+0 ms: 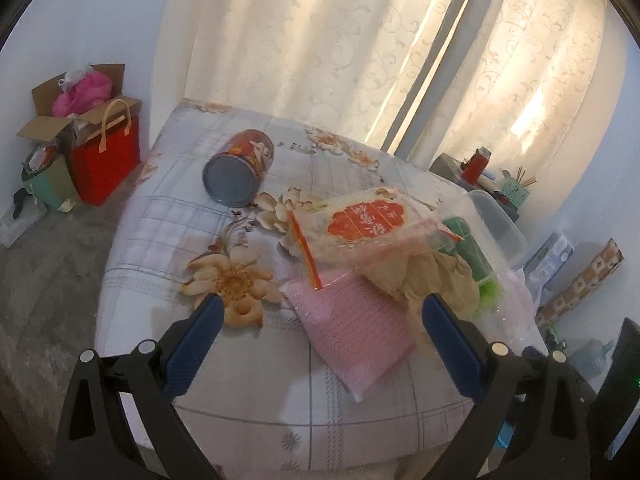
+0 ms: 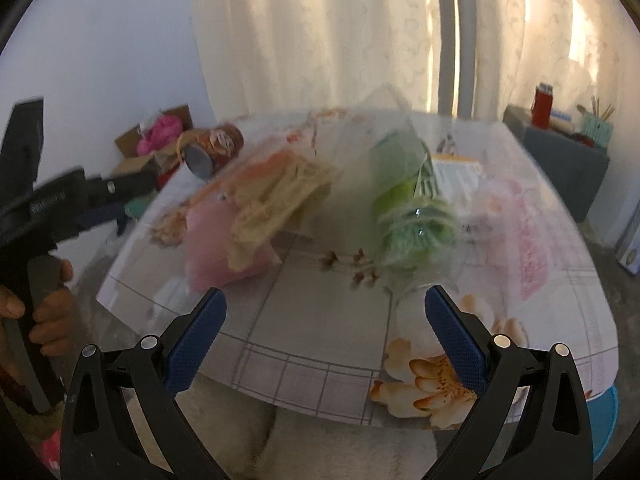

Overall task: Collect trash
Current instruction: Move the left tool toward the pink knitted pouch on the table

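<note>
While both of my grippers hang over the near edge, this is how the trash lies.

Table (image 1: 160, 216): a round top under a floral cloth, carrying all the trash.

Clear tub (image 1: 496, 220): at the far right of the table; a green packet (image 1: 472, 256) lies tilted against its near wall, and I cannot tell whether it sits inside.

Cardboard box (image 1: 48, 120): on the floor far left, flaps open, with a pink bundle (image 1: 82, 94) in it.

Red bag (image 1: 106, 160): standing just right of that box, contents hidden.

Zip bag (image 1: 360, 224): clear, red-labelled, lying mid-table on top of crumpled brown paper (image 1: 432, 276).

Pink bubble mailer (image 1: 356, 332): flat, nearest me, partly under the zip bag and paper.

Can (image 1: 240, 168): red, tipped on its side at the far left of the table, apart from the pile.

Left gripper (image 1: 318, 312): fingers spread wide, holding nothing, above the mailer.

Right gripper (image 2: 326, 306): fingers spread wide, empty, at the near edge; this view is blurred.
</note>
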The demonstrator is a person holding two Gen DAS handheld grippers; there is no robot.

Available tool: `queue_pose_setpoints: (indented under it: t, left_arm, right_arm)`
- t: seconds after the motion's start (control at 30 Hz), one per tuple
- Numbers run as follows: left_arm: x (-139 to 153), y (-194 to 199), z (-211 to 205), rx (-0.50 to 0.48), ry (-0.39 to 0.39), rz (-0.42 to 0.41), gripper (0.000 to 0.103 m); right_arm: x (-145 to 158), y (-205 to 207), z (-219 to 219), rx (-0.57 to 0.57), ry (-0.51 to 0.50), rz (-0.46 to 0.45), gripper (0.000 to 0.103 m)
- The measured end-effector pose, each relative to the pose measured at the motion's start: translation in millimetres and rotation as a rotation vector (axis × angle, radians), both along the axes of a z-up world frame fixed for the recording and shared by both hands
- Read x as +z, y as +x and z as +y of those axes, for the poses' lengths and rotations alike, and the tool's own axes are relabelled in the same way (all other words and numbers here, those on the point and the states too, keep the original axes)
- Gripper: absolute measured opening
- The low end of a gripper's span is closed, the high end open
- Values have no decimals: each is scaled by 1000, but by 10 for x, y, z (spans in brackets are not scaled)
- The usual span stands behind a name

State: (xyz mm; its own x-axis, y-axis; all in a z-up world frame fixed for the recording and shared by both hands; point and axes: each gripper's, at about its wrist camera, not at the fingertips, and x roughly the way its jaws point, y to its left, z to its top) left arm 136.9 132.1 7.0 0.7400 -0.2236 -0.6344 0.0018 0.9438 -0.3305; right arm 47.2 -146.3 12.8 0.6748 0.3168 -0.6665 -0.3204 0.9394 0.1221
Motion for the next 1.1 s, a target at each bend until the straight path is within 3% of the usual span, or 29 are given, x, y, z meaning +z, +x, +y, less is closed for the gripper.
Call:
queue_pose_setpoints:
  t: [0.13, 0.27, 0.4, 0.57, 0.7, 0.9, 1.1]
  left_arm:
    - [-62, 27, -141, -48, 51, 0, 97]
    - [-35, 40, -304, -83, 169, -48, 90]
    - [48, 152, -424, -85, 346, -110, 81]
    - [-39, 380, -585, -149, 601, -112, 71]
    - [-165, 513, -706, -227, 726, -102, 64]
    - [-354, 671, -885, -316, 893, -102, 42]
    - [-380, 658, -1001, -354, 964, -133, 14]
  right_arm:
    - [-111, -9, 93, 15, -56, 18, 95]
    - [-150, -54, 188, 39, -125, -1, 95]
    - [-51, -98, 162, 30, -148, -64, 95]
    - [42, -159, 40, 10, -135, -113, 95]
    - [123, -178, -93, -9, -97, -130, 95]
    - [205, -153, -255, -27, -50, -124, 95]
    - [237, -178, -321, -46, -34, -118, 95]
